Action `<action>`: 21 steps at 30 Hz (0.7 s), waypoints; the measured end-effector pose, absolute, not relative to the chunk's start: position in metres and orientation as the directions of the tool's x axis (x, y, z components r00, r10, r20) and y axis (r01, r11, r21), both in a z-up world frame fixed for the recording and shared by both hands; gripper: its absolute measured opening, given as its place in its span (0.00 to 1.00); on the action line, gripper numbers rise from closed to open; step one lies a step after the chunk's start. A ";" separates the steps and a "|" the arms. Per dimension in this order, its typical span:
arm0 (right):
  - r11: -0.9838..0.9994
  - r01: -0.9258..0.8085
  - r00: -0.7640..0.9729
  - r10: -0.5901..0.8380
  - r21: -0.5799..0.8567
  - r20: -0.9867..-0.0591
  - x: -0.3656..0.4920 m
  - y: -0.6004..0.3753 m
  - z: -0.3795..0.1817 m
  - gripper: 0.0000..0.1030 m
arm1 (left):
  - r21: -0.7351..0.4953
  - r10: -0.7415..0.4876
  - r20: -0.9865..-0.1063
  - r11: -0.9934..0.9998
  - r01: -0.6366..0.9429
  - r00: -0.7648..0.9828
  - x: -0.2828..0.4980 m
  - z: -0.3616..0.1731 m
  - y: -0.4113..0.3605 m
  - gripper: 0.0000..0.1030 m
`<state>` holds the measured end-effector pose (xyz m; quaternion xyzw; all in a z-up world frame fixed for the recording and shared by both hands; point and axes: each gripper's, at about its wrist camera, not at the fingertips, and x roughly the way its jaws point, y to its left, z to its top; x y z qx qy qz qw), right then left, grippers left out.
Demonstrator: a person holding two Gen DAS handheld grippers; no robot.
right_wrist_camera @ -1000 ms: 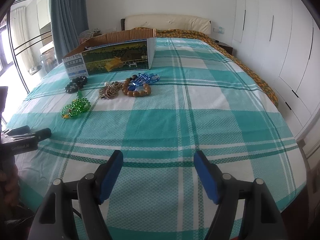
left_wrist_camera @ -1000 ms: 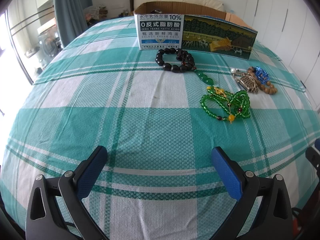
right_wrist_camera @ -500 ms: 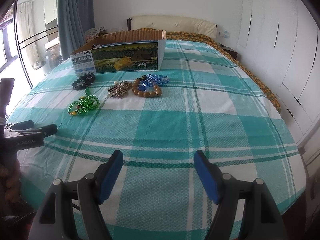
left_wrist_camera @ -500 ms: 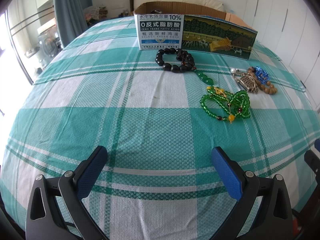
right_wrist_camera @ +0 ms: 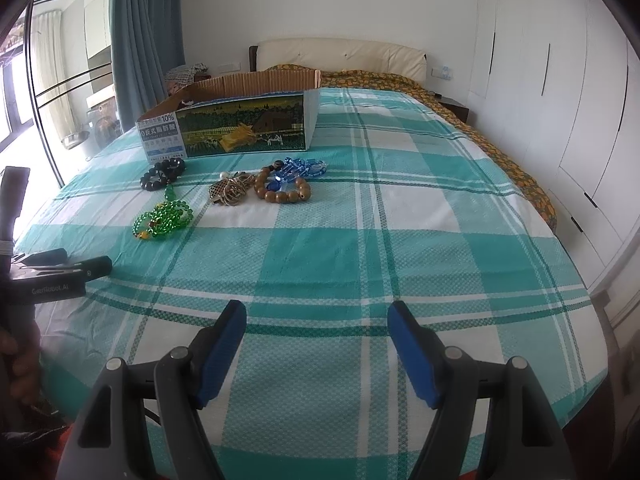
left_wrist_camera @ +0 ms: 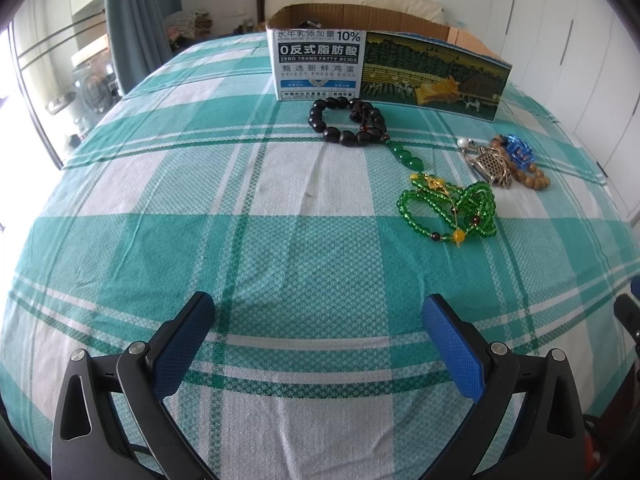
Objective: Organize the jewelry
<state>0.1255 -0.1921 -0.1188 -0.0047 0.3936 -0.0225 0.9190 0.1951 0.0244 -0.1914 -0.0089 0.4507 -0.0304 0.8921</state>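
Several jewelry pieces lie on the checked bedspread before an open cardboard box (left_wrist_camera: 384, 68) (right_wrist_camera: 240, 128): a black bead bracelet (left_wrist_camera: 346, 120) (right_wrist_camera: 162, 174), a green bead necklace (left_wrist_camera: 448, 210) (right_wrist_camera: 164, 218), a metal pendant (left_wrist_camera: 490, 164) (right_wrist_camera: 228, 192), a brown wooden bracelet (left_wrist_camera: 528, 174) (right_wrist_camera: 282, 190) and blue beads (left_wrist_camera: 518, 150) (right_wrist_camera: 300, 168). My left gripper (left_wrist_camera: 318, 332) is open and empty, well short of the jewelry. My right gripper (right_wrist_camera: 318, 336) is open and empty, farther back and to the right.
The bed's teal and white spread (left_wrist_camera: 240, 200) fills both views. The headboard (right_wrist_camera: 340, 54) is beyond the box, wardrobe doors (right_wrist_camera: 560, 80) on the right, a curtain (right_wrist_camera: 144, 32) and window on the left. The left gripper's side (right_wrist_camera: 52, 280) shows at the right wrist view's left edge.
The right gripper has moved forward and slightly left, so the jewelry and box appear nearer. The left gripper has stayed still. Both remain open.
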 end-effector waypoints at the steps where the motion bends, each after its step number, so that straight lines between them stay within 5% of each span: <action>1: 0.999 0.040 0.687 -0.045 -0.023 -0.725 0.126 -0.193 -0.120 0.72 | -0.052 -0.072 -0.799 0.997 0.050 0.597 0.194 -0.190 0.026 0.99; 21: 0.998 0.044 0.667 0.003 0.044 -0.745 0.135 -0.203 -0.131 0.73 | -0.114 -0.202 -0.781 0.977 0.182 0.591 0.214 -0.164 -0.022 0.99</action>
